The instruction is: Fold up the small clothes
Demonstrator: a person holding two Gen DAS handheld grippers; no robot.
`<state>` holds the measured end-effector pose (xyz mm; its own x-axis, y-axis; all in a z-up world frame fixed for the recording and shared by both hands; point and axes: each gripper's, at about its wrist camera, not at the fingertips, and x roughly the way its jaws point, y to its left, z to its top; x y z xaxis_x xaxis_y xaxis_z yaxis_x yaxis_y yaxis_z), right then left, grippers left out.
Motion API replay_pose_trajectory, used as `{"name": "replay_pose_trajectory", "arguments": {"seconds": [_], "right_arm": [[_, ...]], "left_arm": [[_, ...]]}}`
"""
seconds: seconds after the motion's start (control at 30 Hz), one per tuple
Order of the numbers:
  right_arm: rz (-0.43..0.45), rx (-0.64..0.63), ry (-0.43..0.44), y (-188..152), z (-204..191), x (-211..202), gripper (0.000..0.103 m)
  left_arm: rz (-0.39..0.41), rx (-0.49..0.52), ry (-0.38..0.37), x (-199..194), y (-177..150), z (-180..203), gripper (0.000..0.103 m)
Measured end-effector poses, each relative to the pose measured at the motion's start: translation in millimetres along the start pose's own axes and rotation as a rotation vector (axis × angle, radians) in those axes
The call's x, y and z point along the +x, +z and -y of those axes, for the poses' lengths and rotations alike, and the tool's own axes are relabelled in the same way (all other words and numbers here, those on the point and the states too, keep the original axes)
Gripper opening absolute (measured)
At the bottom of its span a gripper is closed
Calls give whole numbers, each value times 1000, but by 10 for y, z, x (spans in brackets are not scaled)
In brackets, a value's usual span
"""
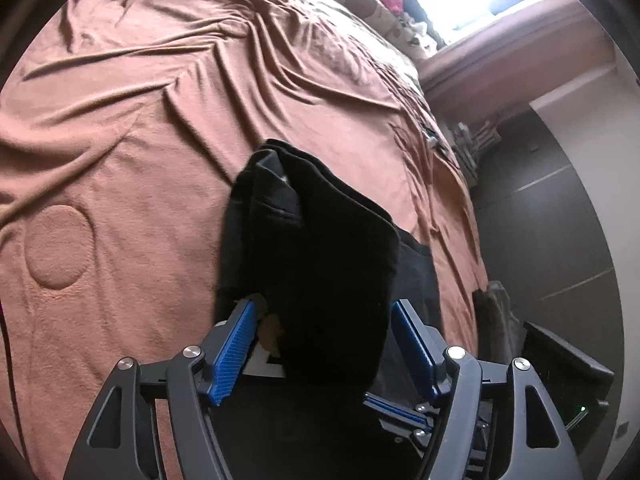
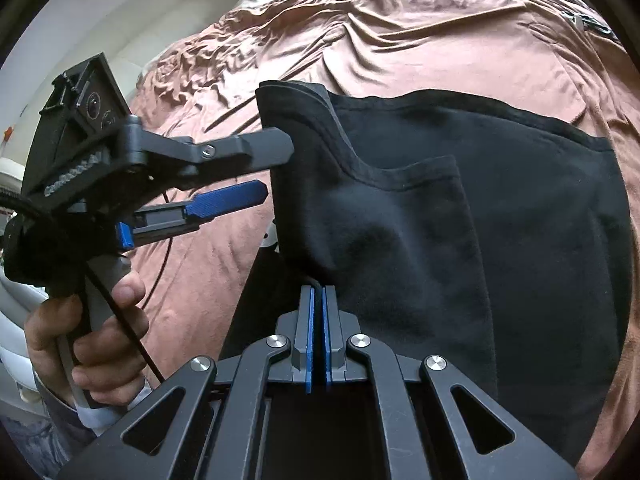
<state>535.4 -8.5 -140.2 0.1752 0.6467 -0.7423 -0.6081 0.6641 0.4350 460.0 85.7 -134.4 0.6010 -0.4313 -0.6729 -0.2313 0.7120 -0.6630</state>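
My right gripper pinches the black garment's folded edge; my left gripper gapes wide, blanket open leftward.

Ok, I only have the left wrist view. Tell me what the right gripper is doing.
Observer: The right gripper has its jaws shut on an edge of the black fabric garment.
Operator: Describe how the garment lies.
Observer: A narrower folded layer lies over a wider layer spread on the wrinkled brown blanket.
Operator: Now report my left gripper from that side.
Observer: The left gripper is open, its upper finger at the fold's raised left edge, its lower finger just short of the cloth.
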Motion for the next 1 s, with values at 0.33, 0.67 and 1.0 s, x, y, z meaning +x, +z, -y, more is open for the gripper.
{"name": "replay_pose_trajectory", "arguments": {"seconds": [0.33,0.67,1.0], "right_arm": [[-19,12,6,2,-60,41,1],[65,80,20,145,213,-387,22],[-13,130,-89,447,485,-15,25]], "left_arm": [[-32,-50,102,156,24,-205,71],[-31,-72,130,174,36,-311,70],[-11,-92,138,116,42,-363,70]]}}
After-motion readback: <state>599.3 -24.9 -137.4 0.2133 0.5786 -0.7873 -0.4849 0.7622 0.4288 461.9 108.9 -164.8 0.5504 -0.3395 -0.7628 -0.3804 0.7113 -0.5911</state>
